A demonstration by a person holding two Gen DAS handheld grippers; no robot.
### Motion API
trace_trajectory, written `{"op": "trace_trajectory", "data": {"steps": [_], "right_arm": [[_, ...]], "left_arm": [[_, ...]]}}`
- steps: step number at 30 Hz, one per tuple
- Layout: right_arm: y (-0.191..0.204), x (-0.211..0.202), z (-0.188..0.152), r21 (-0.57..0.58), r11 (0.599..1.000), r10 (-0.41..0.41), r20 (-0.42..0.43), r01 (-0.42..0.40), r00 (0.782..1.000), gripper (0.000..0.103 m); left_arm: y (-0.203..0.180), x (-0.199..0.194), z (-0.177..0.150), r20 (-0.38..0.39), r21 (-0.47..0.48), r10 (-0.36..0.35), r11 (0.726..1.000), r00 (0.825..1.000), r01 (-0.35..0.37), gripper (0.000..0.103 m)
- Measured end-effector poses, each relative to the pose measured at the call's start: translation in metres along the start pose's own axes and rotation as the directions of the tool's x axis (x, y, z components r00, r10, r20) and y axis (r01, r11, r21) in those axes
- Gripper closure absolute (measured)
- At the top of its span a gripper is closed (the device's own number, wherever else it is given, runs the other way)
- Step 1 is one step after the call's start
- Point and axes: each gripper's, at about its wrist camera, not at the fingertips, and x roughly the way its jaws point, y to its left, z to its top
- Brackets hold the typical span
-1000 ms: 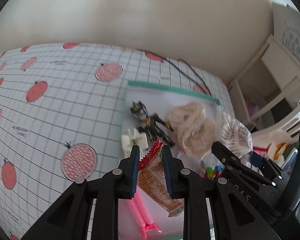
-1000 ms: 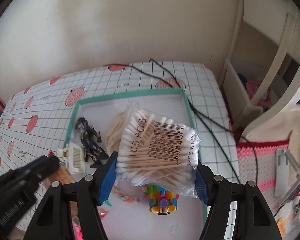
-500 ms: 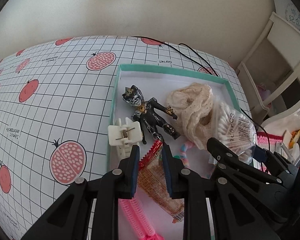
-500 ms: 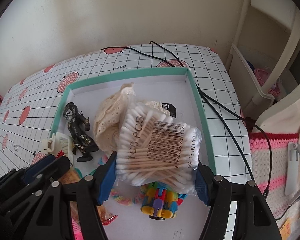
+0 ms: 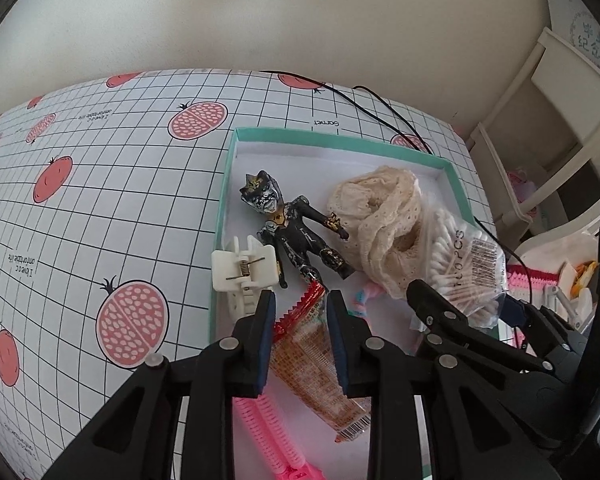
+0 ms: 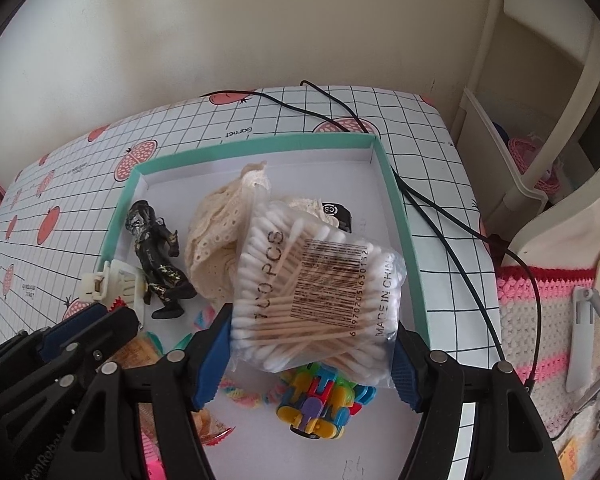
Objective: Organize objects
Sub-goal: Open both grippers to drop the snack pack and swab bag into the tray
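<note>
Both tools are loaded and hanging over the shallow teal-rimmed box [image 6: 396,216], which sits toward the right edge of the gridded tabletop [image 5: 100,184].

The left tool [image 5: 298,316] has its jaws pinched narrow on a red-and-orange snack packet [image 5: 312,344], gripped near its crimped top end, over the near left part of the box. The right tool [image 6: 312,356] is spread wider, its jaws pressed against both sides of a clear bag of cotton swabs [image 6: 316,292], held above the middle of the box.

Much of the sorting looks done already. Lying in the box are a black toy figure [image 5: 296,232] near the left wall, a cream lace cloth [image 5: 384,224] beside it, a small dark item [image 6: 338,216] half hidden behind the cloth, a colourful block toy [image 6: 320,404], a pastel band [image 6: 240,392] and a pink hair clip [image 5: 268,428] at the near end. A white claw clip [image 5: 246,268] sits across the box's left rim, partly out.

What seems left is to set down the packet and the swab bag, and perhaps to nudge the white clip fully inside. Whether more loose things wait on the tabletop cannot be told; the part in view carries only a black cable [image 6: 452,216] along the right edge.
</note>
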Motion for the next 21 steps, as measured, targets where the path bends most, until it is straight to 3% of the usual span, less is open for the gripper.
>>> {"op": "trace_trajectory", "data": {"steps": [8, 21], "right_arm": [[-0.001, -0.011, 0.002, -0.002, 1.000, 0.003, 0.019, -0.003, 1.000, 0.026], [0.002, -0.035, 0.011, -0.003, 1.000, 0.029, 0.080, -0.029, 0.996, 0.026]], "left_arm": [[0.000, -0.008, 0.003, -0.006, -0.004, -0.033, 0.999, 0.999, 0.033, 0.076], [0.008, -0.030, 0.016, 0.054, -0.008, -0.048, 0.999, 0.997, 0.049, 0.075]]}}
